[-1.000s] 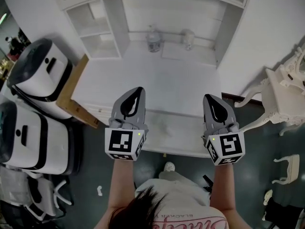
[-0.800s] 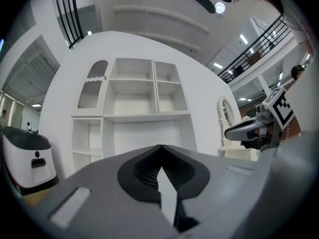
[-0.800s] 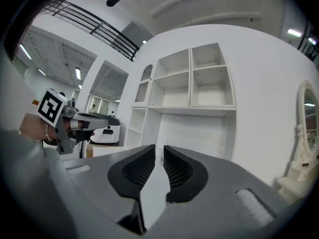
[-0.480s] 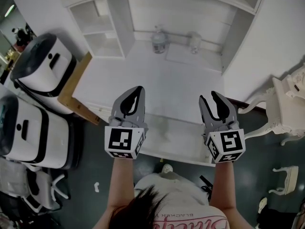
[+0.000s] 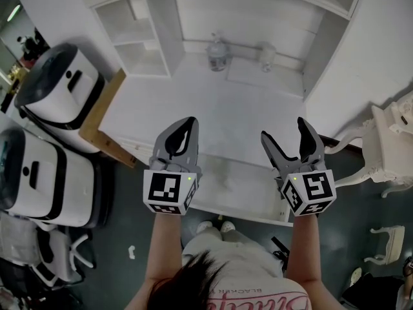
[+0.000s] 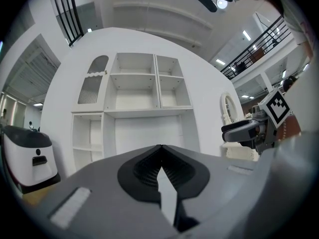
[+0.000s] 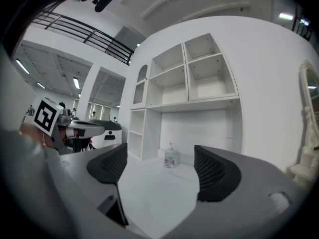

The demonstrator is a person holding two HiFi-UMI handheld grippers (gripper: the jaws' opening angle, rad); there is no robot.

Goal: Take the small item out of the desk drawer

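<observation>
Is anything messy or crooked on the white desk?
Nothing looks spilled or broken. The clear plastic bottle stands upright at the back of the white desk. The one odd thing is the brown wooden board at the desk's left edge: it looks propped at a tilt against the desk's side.

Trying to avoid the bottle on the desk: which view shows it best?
The right gripper view: the bottle stands side-on and unblocked. The head view shows it small, from above, at the desk's back. The left gripper view misses it.
</observation>
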